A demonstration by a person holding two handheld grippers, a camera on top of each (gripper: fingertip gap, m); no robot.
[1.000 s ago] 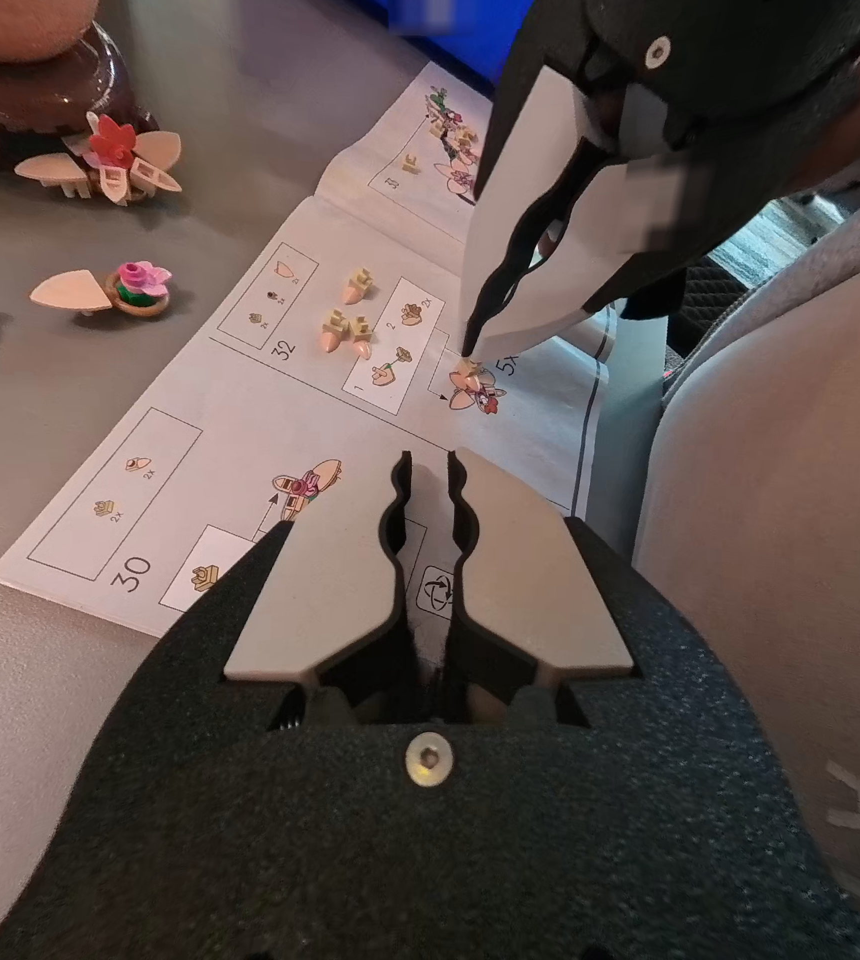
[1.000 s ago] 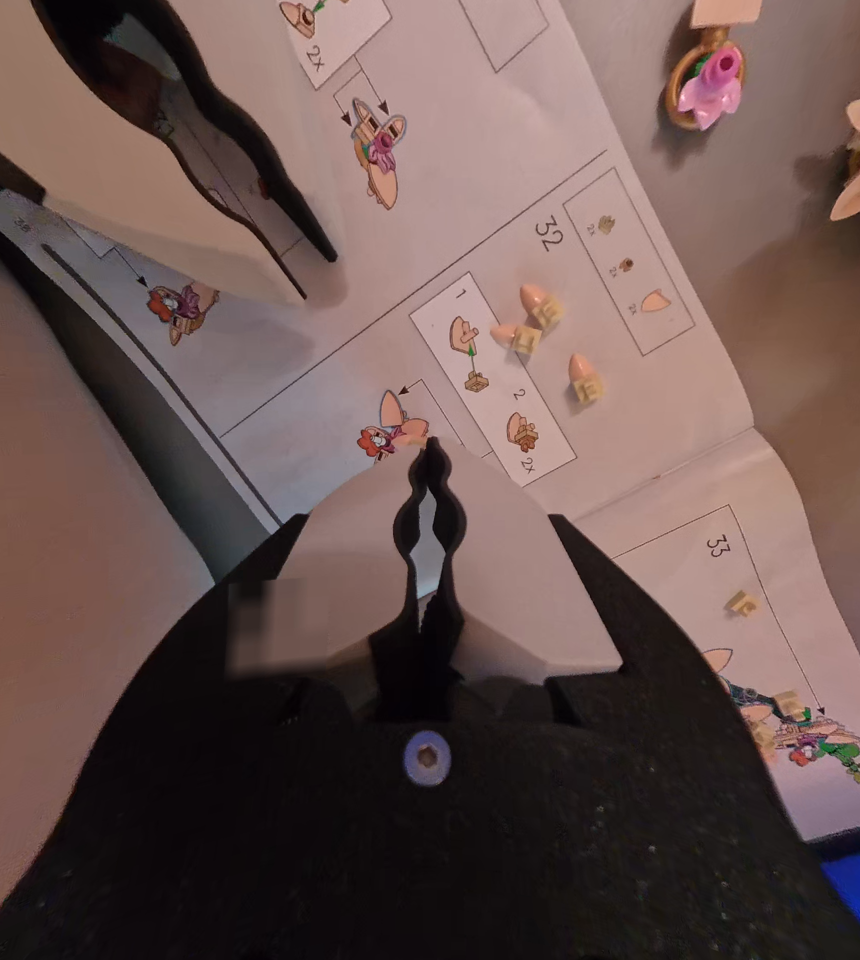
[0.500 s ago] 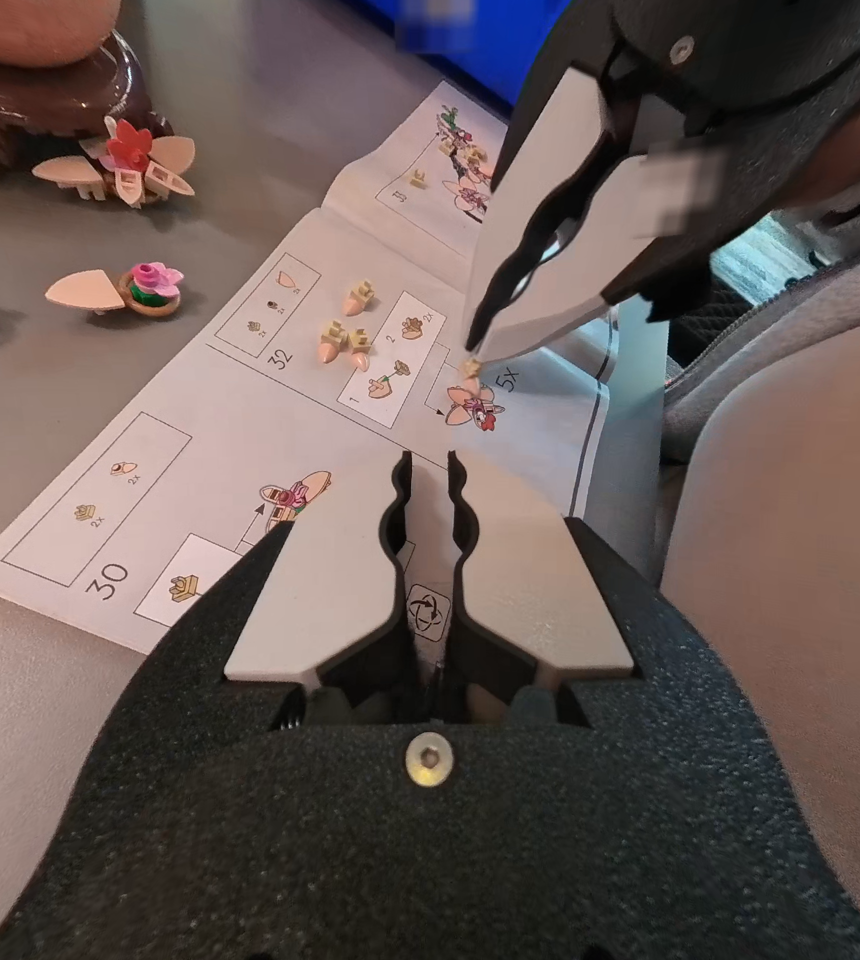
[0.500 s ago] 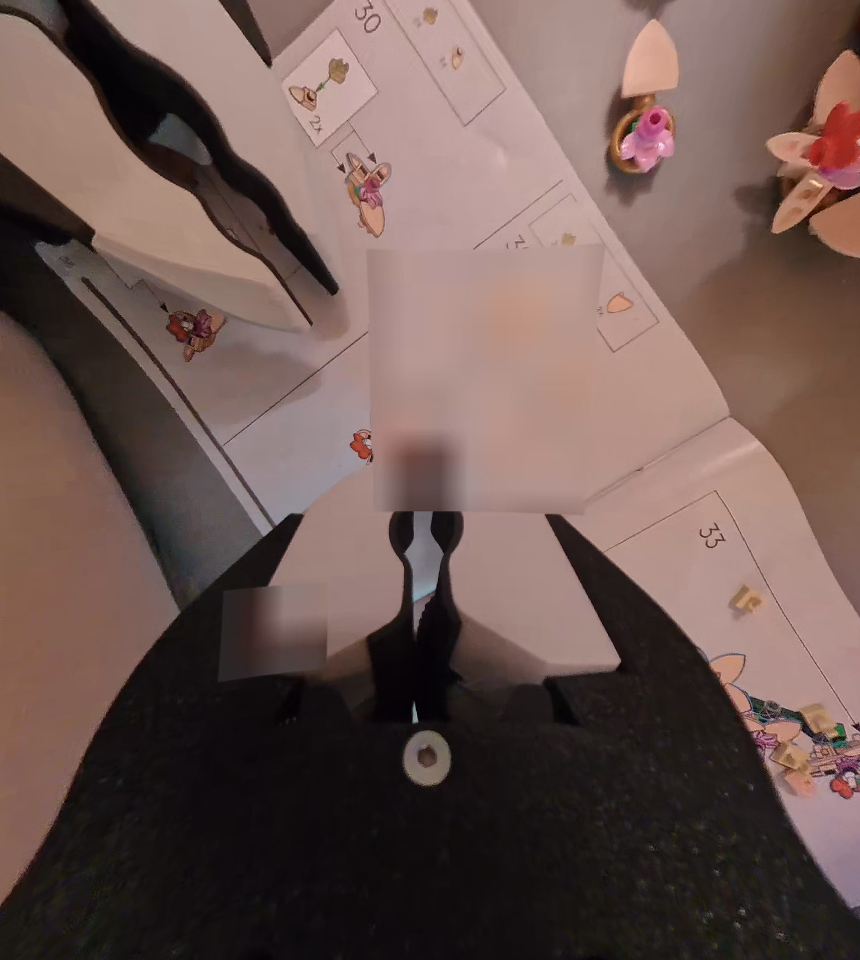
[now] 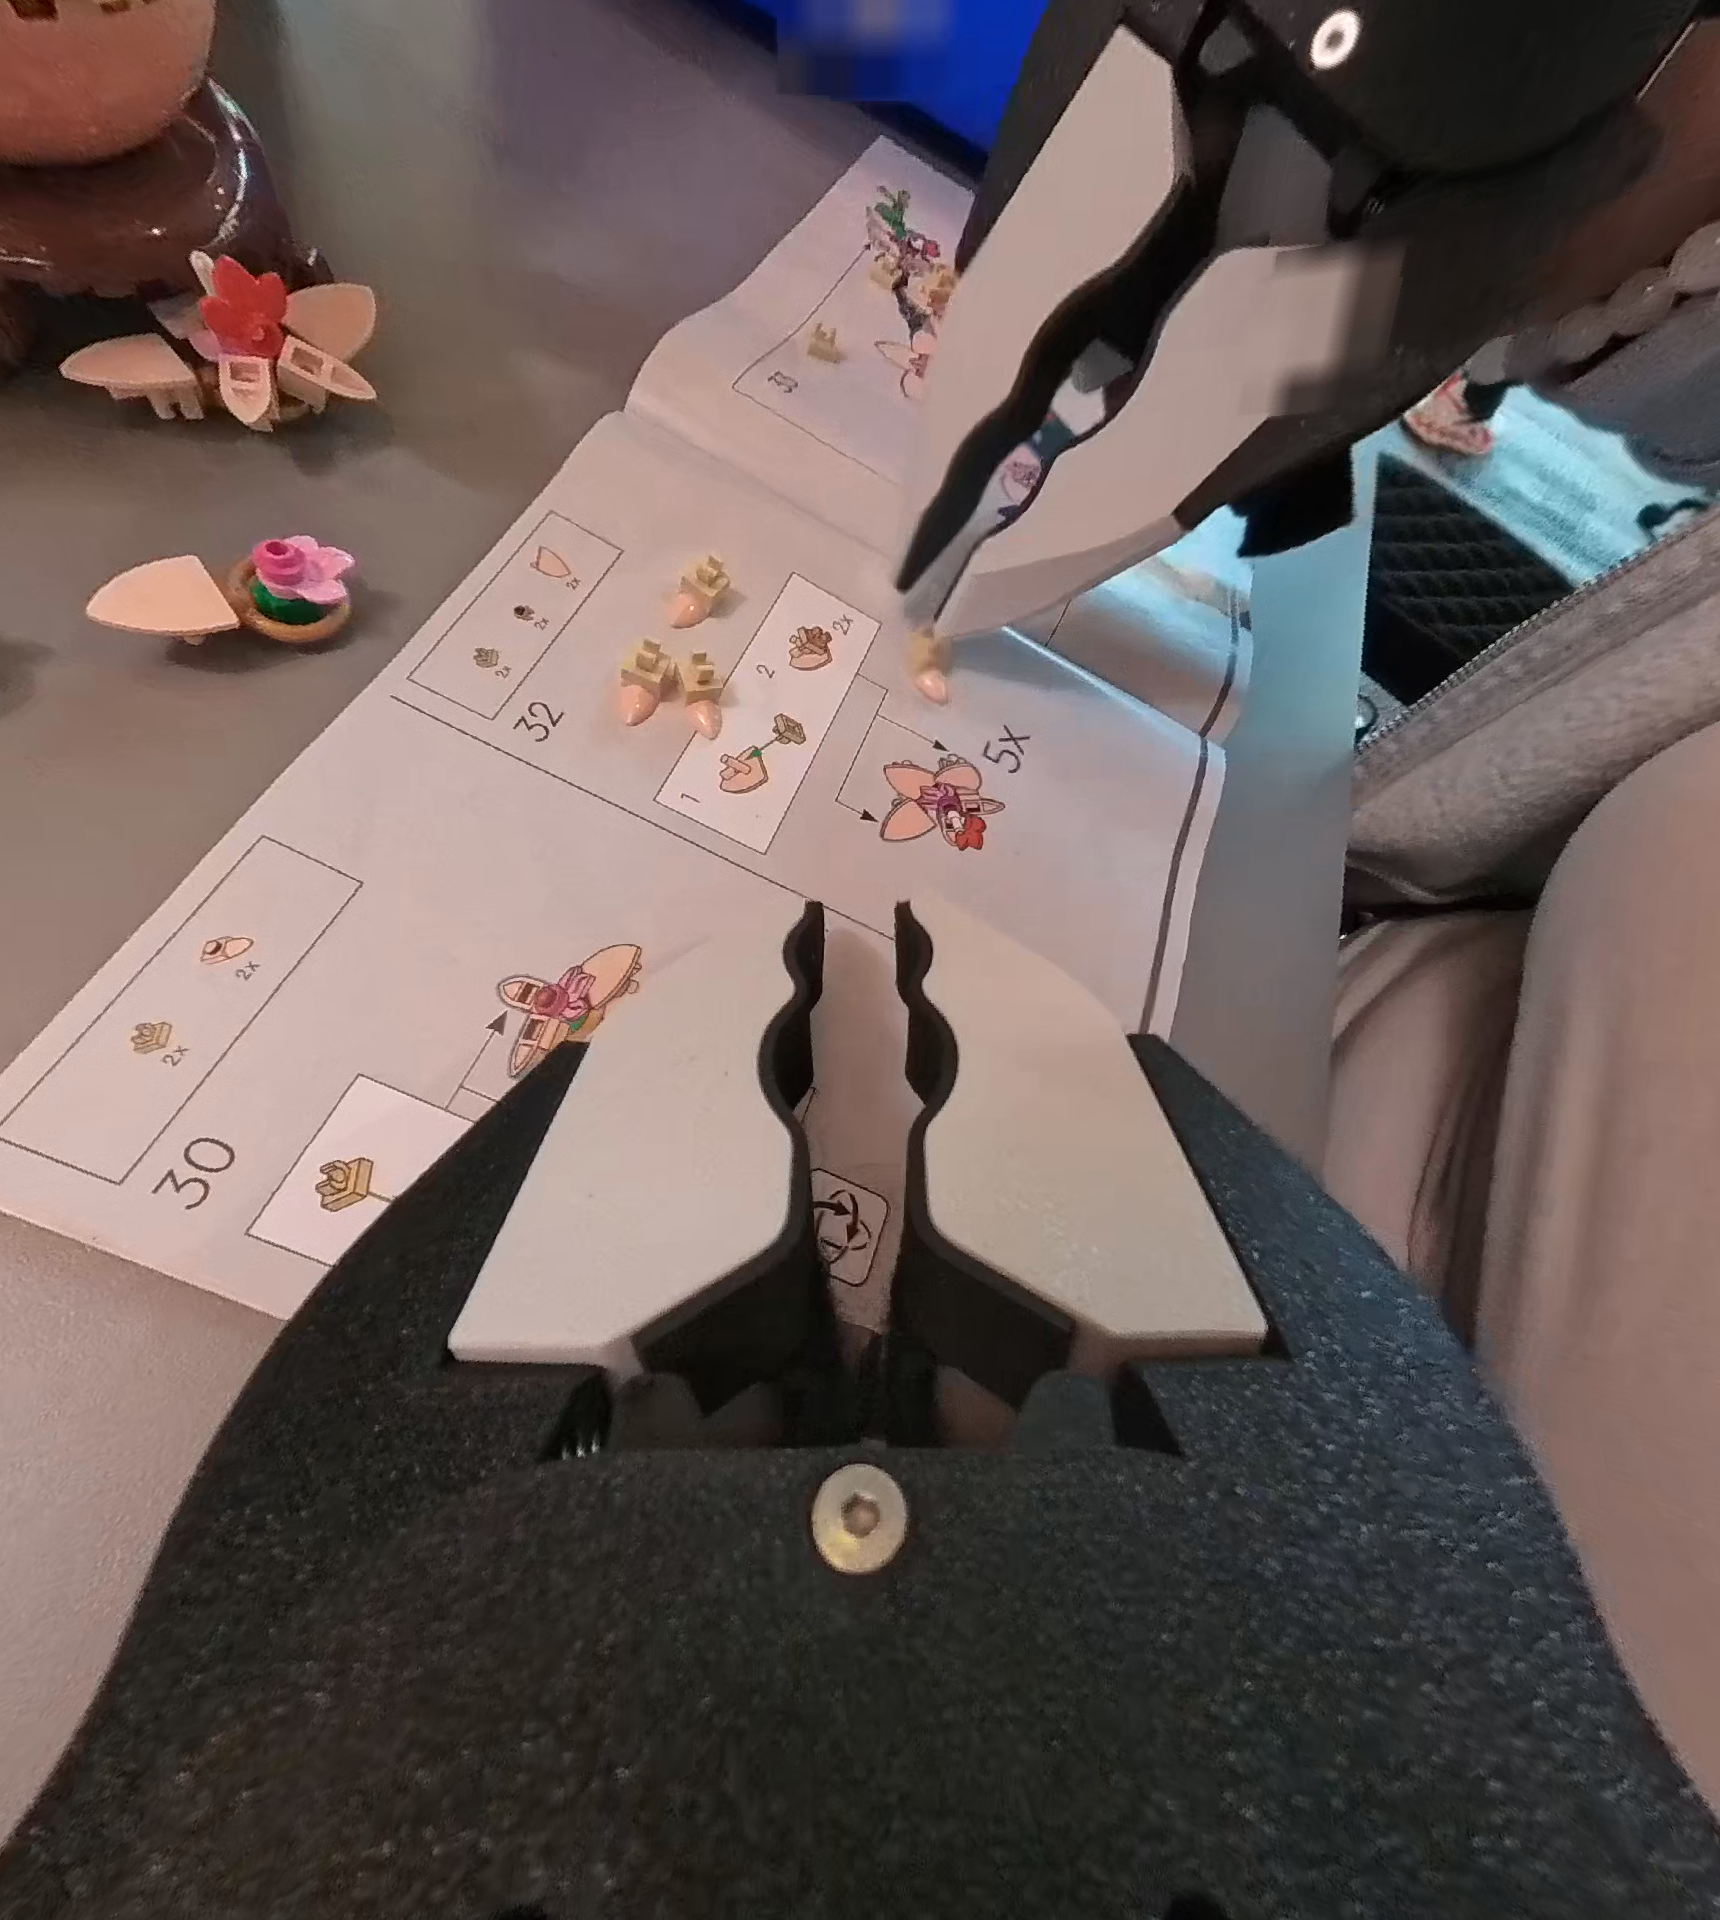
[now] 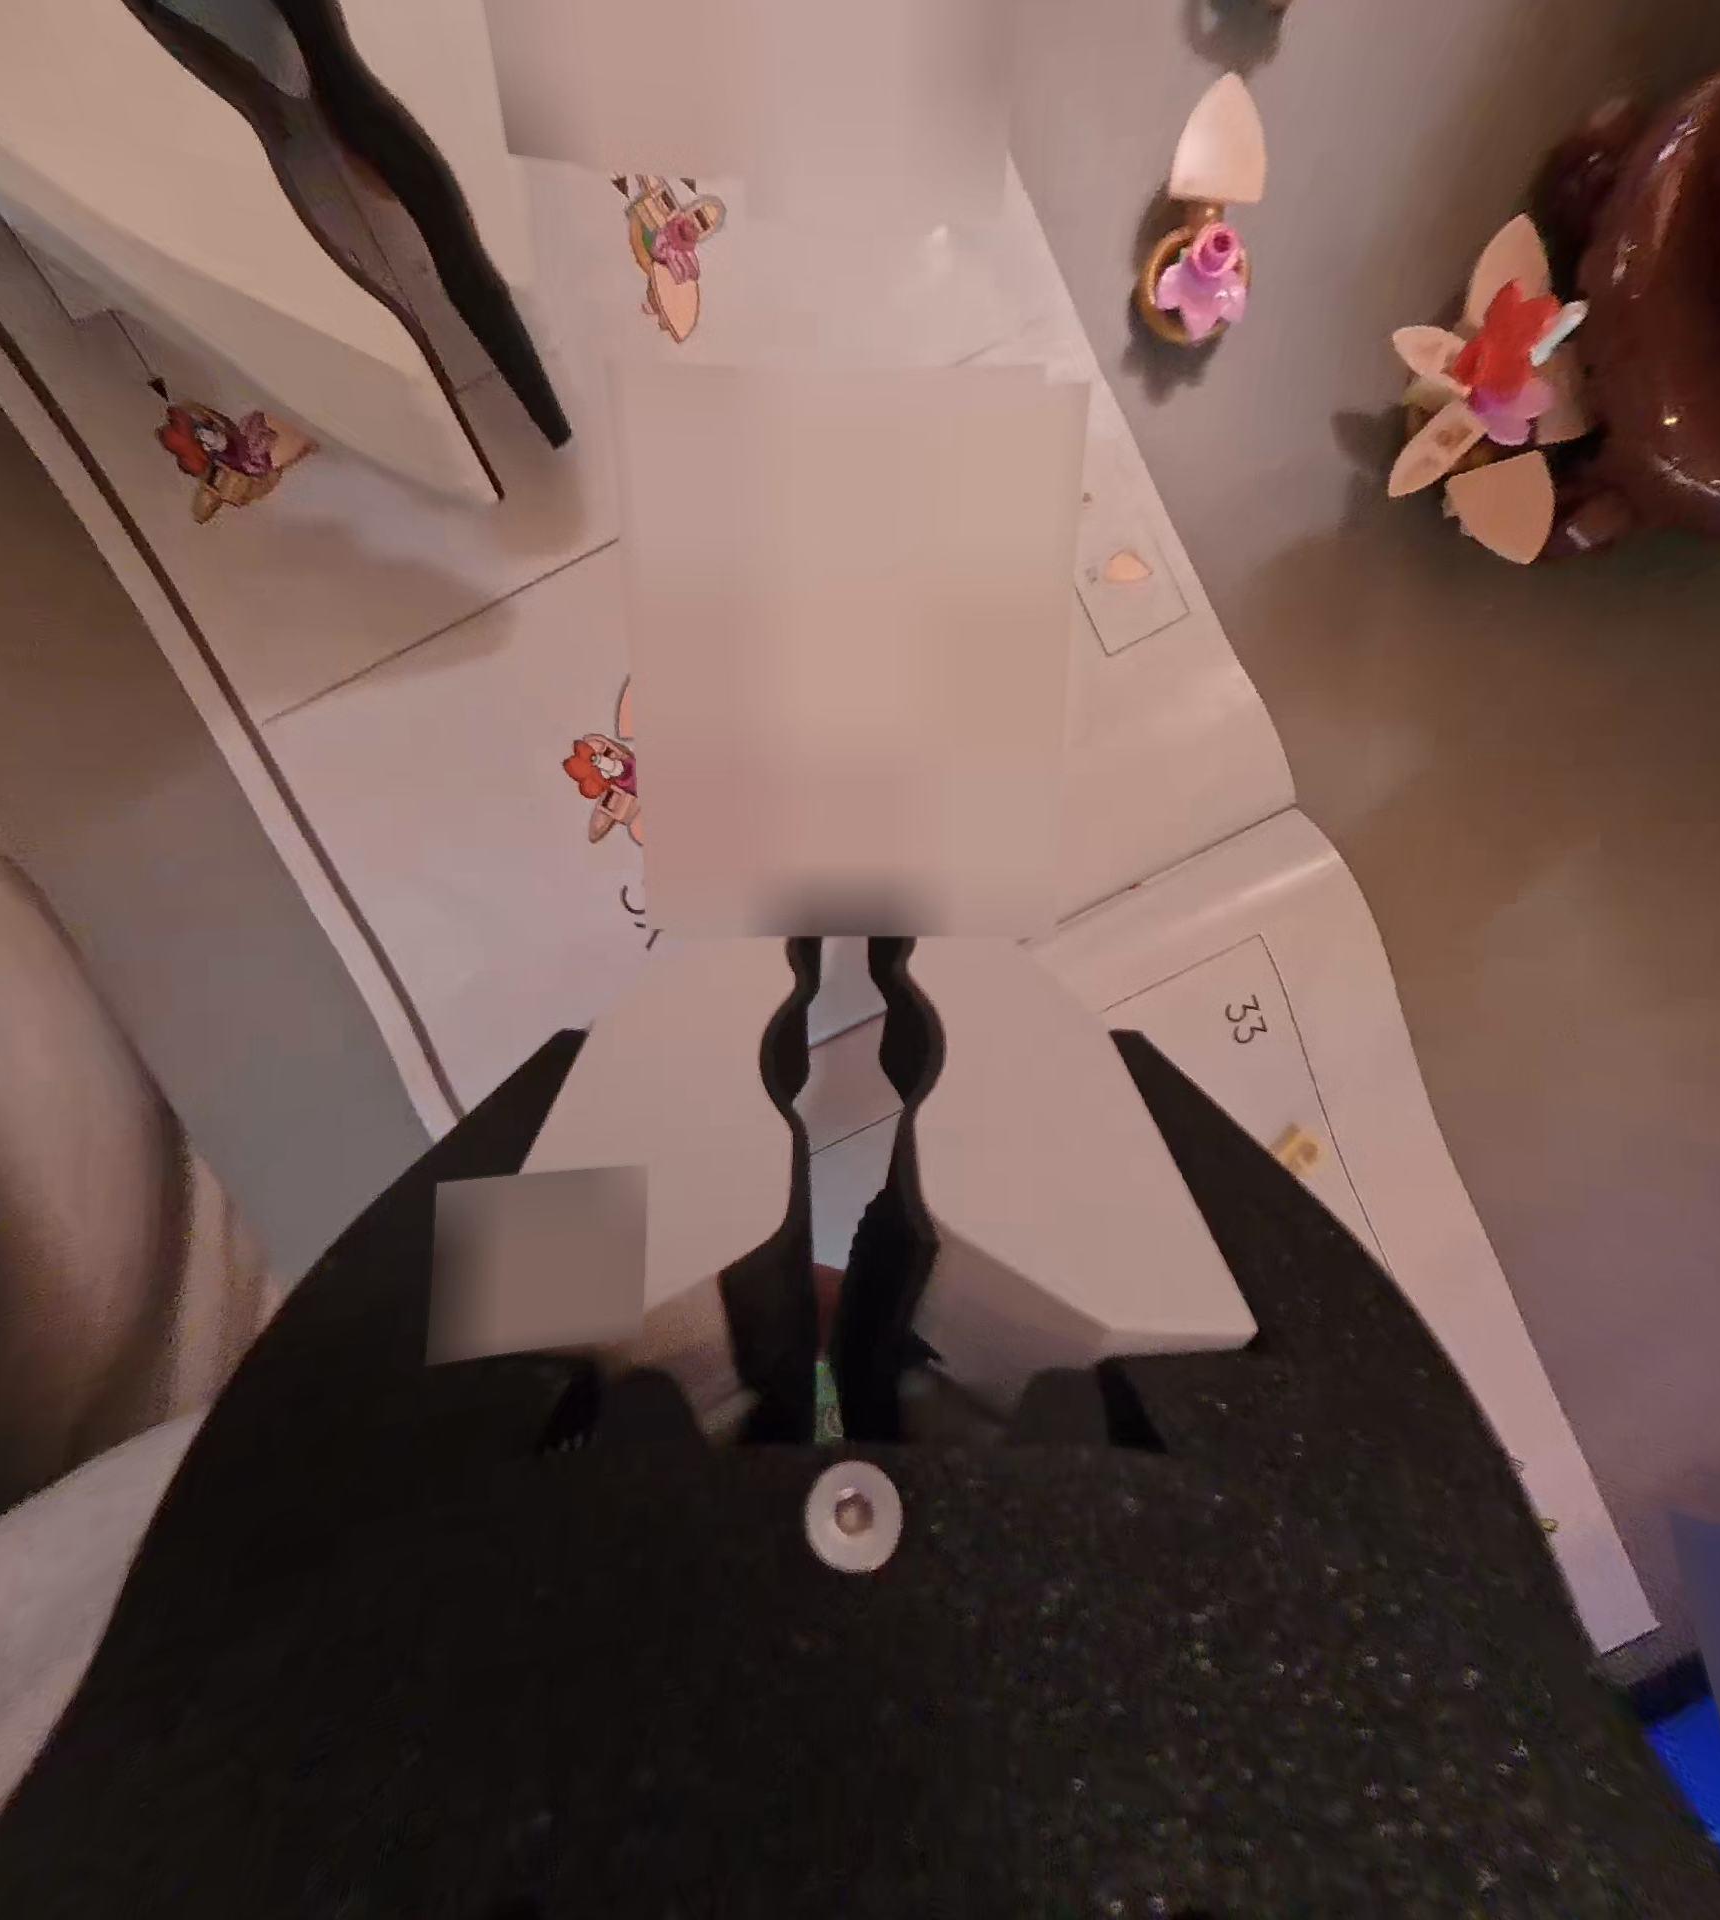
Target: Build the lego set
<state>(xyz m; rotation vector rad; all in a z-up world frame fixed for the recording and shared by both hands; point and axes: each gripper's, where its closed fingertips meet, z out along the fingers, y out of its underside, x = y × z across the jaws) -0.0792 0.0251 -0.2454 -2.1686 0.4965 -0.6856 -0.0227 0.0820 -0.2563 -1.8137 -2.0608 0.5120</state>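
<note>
Hovering over the white paper instruction booklet (image 5: 565,894), the left tongs (image 5: 858,914) are standing slightly apart, gripping nothing. The right tongs (image 5: 923,613) are hanging just above a small peach-and-tan plastic petal piece (image 5: 931,665), tips narrowly parted, seemingly not clamping it.

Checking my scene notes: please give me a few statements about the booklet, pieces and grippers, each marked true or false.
1. The left gripper's fingers stand apart with nothing between them. True.
2. Three small peach-and-tan pieces lie clustered on the booklet. True.
3. The booklet lies closed. False: it lies open.
4. The red flower sits on the booklet. False: it is on the grey table, beside a brown base.
</note>
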